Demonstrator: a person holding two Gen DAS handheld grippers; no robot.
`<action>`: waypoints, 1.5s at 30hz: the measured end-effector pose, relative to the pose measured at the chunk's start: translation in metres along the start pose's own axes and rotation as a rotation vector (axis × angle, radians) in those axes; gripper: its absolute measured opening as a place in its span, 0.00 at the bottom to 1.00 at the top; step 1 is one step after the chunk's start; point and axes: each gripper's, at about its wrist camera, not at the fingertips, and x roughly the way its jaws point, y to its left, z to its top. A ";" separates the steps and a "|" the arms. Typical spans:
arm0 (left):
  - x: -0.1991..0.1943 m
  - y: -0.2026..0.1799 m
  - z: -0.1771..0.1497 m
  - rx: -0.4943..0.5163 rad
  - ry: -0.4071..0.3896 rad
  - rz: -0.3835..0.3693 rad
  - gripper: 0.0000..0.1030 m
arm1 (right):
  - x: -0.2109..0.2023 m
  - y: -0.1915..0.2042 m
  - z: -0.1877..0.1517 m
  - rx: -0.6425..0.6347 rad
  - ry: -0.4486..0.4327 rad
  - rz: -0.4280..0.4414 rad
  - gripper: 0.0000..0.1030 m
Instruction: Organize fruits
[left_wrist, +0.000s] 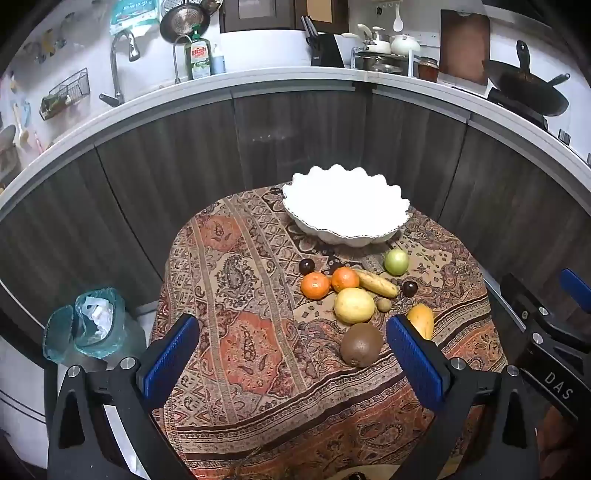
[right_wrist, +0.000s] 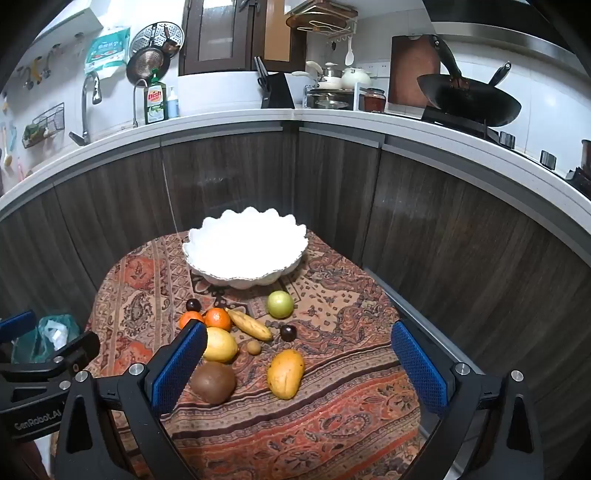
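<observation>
A white scalloped bowl stands empty at the far side of the table. In front of it lie loose fruits: a green apple, two oranges, a banana, two dark plums, a lemon, a kiwi and a mango. My left gripper is open and empty above the near table. My right gripper is open and empty, the mango between its fingers' line of view.
The table wears a patterned orange-brown cloth. A bin with a green bag stands to the left on the floor. Dark cabinet fronts and a kitchen counter rise behind the table.
</observation>
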 end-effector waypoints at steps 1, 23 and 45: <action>0.000 0.002 0.000 -0.016 0.000 -0.014 1.00 | 0.000 0.000 0.000 0.000 0.000 0.000 0.98; -0.001 0.002 0.002 0.010 -0.011 0.011 1.00 | -0.001 0.004 -0.004 -0.001 -0.004 -0.006 0.98; -0.002 0.000 0.001 0.019 -0.014 0.017 1.00 | -0.002 -0.002 0.001 0.001 -0.007 -0.010 0.98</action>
